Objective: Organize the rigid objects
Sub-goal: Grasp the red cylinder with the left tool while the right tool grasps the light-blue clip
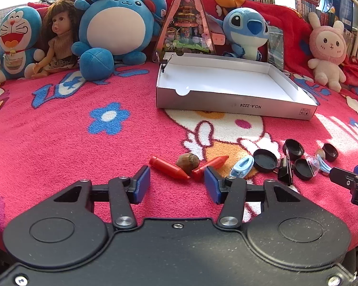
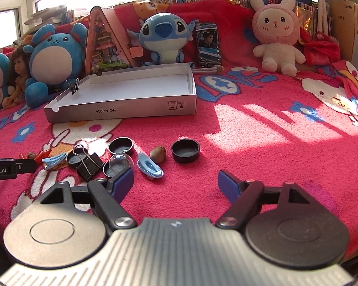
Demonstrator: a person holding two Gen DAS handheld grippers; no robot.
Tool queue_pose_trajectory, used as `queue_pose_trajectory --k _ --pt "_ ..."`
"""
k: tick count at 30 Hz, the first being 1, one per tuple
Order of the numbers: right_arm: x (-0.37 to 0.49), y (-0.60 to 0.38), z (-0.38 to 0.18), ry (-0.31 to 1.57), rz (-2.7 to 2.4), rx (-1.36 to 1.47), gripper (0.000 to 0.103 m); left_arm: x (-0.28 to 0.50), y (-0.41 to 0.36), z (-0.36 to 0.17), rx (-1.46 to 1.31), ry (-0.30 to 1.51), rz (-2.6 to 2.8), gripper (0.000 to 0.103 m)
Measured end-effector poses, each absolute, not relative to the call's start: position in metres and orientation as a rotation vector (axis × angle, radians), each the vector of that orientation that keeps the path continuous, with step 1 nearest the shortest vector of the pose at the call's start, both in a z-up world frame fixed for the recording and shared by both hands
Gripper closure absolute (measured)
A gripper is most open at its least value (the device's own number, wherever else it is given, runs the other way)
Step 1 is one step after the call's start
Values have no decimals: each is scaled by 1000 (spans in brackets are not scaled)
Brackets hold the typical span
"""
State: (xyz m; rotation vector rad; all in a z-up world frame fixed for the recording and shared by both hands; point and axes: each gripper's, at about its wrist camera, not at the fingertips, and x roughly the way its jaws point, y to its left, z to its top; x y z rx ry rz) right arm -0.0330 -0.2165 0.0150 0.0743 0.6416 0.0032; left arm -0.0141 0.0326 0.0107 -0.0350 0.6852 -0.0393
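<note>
A shallow white cardboard box (image 1: 236,106) (image 2: 121,113) lies open on the pink blanket, with a black binder clip (image 2: 74,86) on its rim. My left gripper (image 1: 176,182) is open and empty, just short of two red crayons (image 1: 169,168) (image 1: 210,164) and a brown nut (image 1: 188,160). My right gripper (image 2: 175,183) is open and empty, near a blue hair clip (image 2: 150,168), a second nut (image 2: 158,153), a black cap (image 2: 185,150), a clear dome (image 2: 120,163) and a large binder clip (image 2: 87,164). More black caps (image 1: 265,160) and another blue clip (image 1: 241,165) lie between the two grippers.
Plush toys, a doll (image 1: 58,40), a triangular toy house (image 1: 188,23) and a phone (image 2: 208,44) line the back of the blanket. Bookshelves stand behind them. The right gripper's tip (image 1: 348,178) shows at the right edge of the left wrist view.
</note>
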Motion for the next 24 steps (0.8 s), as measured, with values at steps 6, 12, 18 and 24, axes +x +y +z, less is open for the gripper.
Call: queue_pose_trajectory --k 6,12,18,24 --pt "-29 -211 14 647 35 61 48 -14 44 15 11 652 -40 55" --pt "-20 -201 11 651 73 36 53 -8 48 8 27 681 -70 55" --pt "-9 -196 9 657 82 21 59 -1 42 0 48 690 -85 55" --pt "-4 -192 7 658 101 1 67 4 39 -1 18 681 -85 80"
